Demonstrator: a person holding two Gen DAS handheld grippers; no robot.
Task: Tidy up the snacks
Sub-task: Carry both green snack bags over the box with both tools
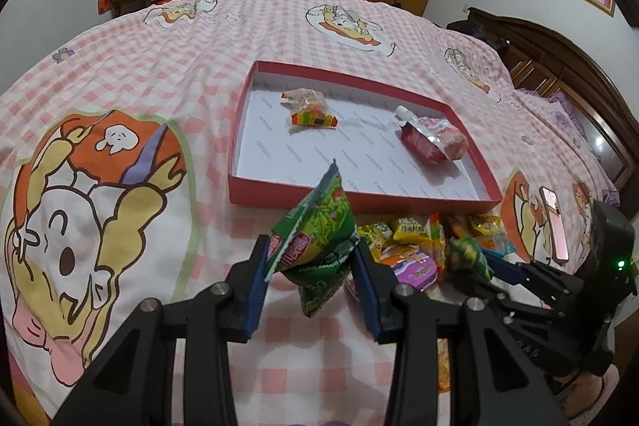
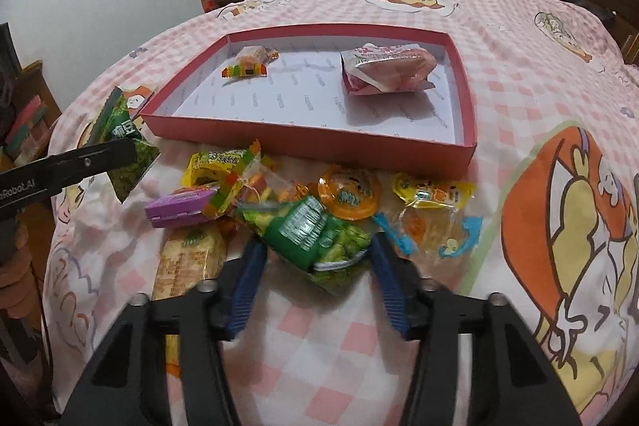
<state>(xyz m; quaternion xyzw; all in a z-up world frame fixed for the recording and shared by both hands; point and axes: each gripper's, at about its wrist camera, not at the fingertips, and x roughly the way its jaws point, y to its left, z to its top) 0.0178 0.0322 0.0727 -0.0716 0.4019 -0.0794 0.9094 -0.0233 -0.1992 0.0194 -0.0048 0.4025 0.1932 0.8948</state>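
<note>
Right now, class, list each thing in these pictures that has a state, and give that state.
Left hand-held gripper: shut on green packet, lifted.
Right hand-held gripper: open around green bag.
Red box: open, holding two snacks.
Pink pouch: capped, lying flat.
Purple tin: closed.

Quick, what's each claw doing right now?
Left gripper: closed on a green snack packet, lifted.
Right gripper: open around another green packet in the pile.

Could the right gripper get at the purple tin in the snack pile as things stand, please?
Probably not directly: the right gripper straddles a green packet, and the purple tin lies off to its left.
</note>
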